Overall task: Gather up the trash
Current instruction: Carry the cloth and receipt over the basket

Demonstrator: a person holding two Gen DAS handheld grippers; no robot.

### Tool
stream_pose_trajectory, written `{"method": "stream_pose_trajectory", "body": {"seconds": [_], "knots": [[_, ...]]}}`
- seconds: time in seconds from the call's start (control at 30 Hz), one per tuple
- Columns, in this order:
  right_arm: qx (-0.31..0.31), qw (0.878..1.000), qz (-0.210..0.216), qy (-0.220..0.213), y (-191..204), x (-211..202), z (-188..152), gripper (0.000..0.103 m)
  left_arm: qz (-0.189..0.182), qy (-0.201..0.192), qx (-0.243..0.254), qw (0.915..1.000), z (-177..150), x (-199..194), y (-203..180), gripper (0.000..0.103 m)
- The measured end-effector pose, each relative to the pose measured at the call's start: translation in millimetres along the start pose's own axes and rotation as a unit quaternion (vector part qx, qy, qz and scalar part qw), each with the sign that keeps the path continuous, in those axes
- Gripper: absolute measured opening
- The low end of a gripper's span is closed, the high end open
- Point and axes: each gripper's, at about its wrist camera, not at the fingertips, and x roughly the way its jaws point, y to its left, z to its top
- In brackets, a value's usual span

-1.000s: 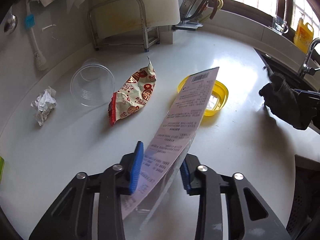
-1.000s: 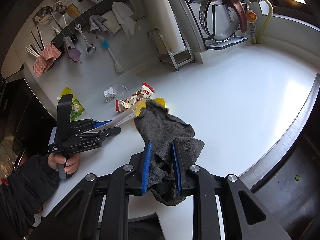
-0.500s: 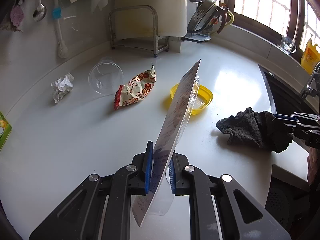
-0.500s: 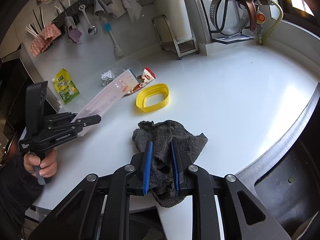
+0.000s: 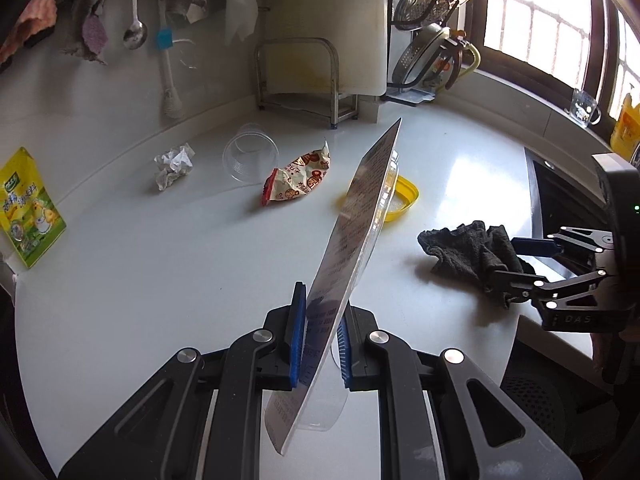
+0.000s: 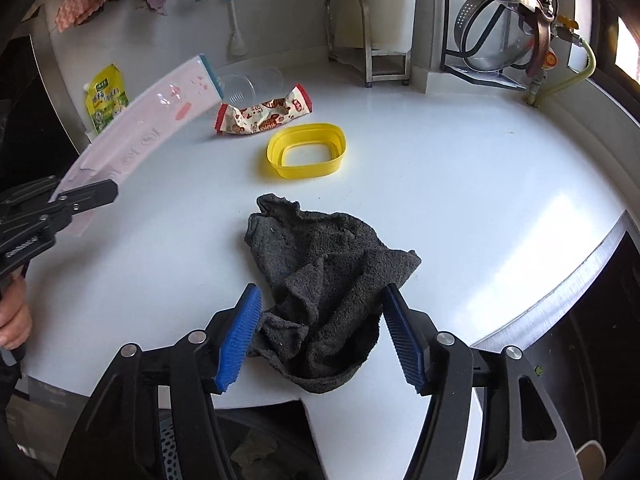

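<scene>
Left gripper (image 5: 318,336) is gripping the blister pack (image 5: 352,248) above the counter (image 5: 160,264) front edge. Right gripper (image 6: 320,338), jaws just spreading, is releasing the cloth (image 6: 320,272) there. Wrapper (image 5: 296,178), cup (image 5: 250,158), paper wad (image 5: 174,164) are still lying nr the back edge.

Dark grey cloth (image 6: 320,276), yellow ring (image 6: 306,156)

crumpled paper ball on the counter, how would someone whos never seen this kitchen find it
Start at the white counter and follow its back edge, below the long-handled brush hanging on the wall. The crumpled paper ball lies there, just left of the clear plastic cup on its side. It is the only plain white, wrinkled wad.
</scene>
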Motion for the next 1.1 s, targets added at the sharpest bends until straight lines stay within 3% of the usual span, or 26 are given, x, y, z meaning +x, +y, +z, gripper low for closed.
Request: {"method": "stream_pose_trajectory", "body": {"seconds": [0.13,0.23,0.33,0.4,0.43,0.87,1.1], "knots": [[-0.01,1.0,-0.026,0.007,9,8,0,0.059,0.017,-0.006,-0.02,0.9996,-11,-16,0,0.015],[-0.021,0.998,-0.05,0.008,16,14,-2,0.049,0.032,-0.01,-0.031,0.9989,-21,-28,-2,0.015],[-0.024,0.998,-0.053,0.007,19,12,-2,0.034,0.04,-0.013,-0.045,0.9981,-32,-40,-4,0.015],[-0.017,0.999,-0.051,-0.001,19,7,-2,0.018,0.047,-0.015,-0.051,0.9975,-38,-47,-8,0.015],[-0.012,0.999,-0.051,-0.005,17,4,-3,0.016,0.048,-0.016,-0.055,0.9972,-42,-51,-10,0.015],[0.025,0.997,-0.028,-0.069,27,-64,-45,0.013,0.065,-0.018,-0.084,0.9942,-83,-78,-39,0.015],[0.034,0.995,-0.026,-0.087,37,-102,-88,0.013,0.073,-0.023,-0.096,0.9924,-110,-96,-63,0.015]]}}
